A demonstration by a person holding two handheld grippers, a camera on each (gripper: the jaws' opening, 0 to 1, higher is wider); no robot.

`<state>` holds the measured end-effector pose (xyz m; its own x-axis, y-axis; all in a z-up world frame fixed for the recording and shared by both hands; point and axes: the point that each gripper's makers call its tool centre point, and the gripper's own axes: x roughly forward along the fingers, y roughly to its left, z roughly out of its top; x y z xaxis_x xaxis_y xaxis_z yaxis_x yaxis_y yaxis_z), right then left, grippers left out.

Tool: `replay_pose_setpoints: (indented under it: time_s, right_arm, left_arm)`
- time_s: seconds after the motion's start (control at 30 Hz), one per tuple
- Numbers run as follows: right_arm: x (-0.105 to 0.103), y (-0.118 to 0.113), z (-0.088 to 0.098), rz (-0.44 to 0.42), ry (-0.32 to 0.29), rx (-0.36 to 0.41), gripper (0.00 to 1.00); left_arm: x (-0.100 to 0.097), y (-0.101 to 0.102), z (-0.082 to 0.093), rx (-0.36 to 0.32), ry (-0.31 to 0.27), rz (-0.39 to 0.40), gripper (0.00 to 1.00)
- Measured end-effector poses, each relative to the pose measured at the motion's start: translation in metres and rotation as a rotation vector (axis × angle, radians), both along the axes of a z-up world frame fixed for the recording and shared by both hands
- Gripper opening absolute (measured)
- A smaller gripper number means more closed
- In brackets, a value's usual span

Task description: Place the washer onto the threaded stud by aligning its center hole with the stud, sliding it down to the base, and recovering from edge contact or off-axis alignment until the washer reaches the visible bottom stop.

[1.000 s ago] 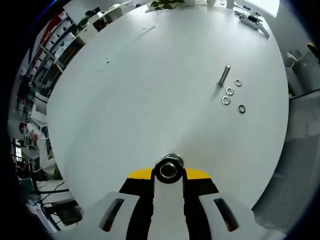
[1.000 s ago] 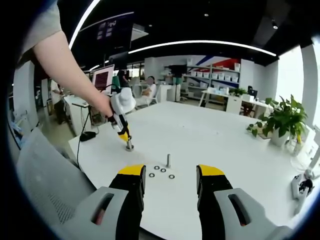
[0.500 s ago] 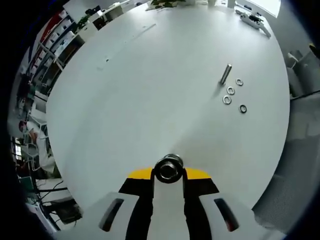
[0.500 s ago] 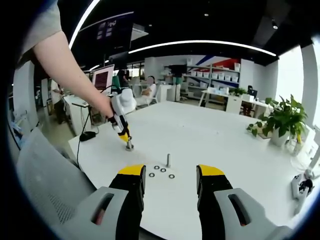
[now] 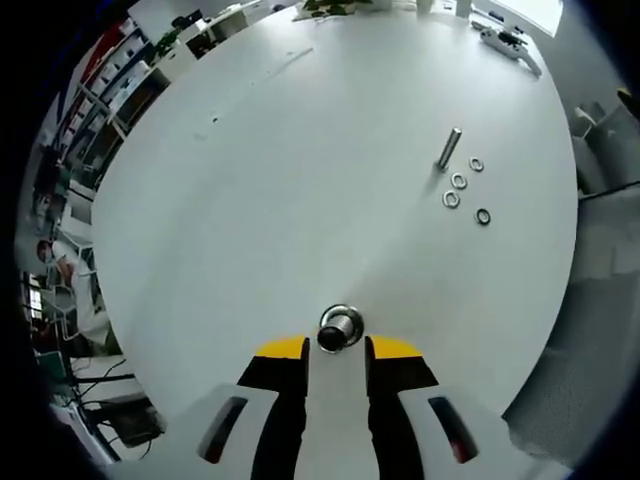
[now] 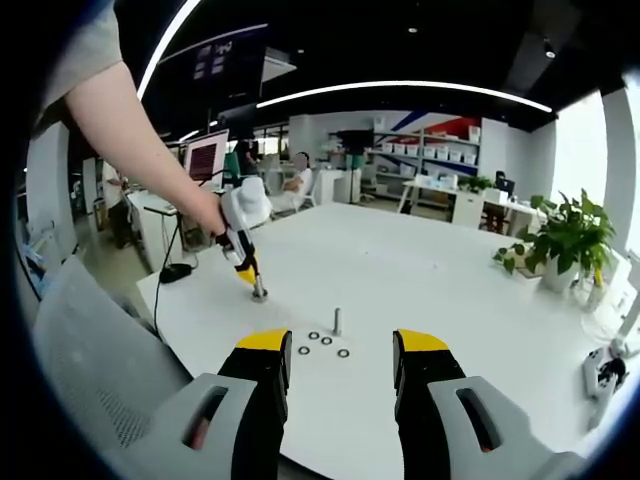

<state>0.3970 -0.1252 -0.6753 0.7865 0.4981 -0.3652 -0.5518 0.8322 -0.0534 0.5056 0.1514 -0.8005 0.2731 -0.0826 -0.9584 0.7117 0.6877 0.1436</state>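
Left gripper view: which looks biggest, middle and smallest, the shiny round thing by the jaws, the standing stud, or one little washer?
1. Round metal piece, though it is nearest the camera.
2. Stud.
3. Washer.

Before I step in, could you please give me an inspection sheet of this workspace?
Surface: white table, smooth.
Job's things: threaded stud upright; four washers loose beside it, none on it.
Clutter: short metal cylinder standing apart from them; power strip near the far edge.
Tools: left tool jaws apart, just behind the cylinder; right tool open, empty, short of the washers.
Cables: black lead hanging past the table's edge.
Surroundings: potted plant, grey chair, shelving, a seated person beyond.
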Motion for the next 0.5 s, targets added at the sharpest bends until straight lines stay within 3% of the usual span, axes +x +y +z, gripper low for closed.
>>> replay_pose_setpoints:
  time_s: [0.5]
  right_arm:
    - [0.000,-0.001,0.000,-0.011,0.013,0.018,0.43]
  left_arm:
    - [-0.005,0.002,0.015,-0.053,-0.048,0.088,0.21]
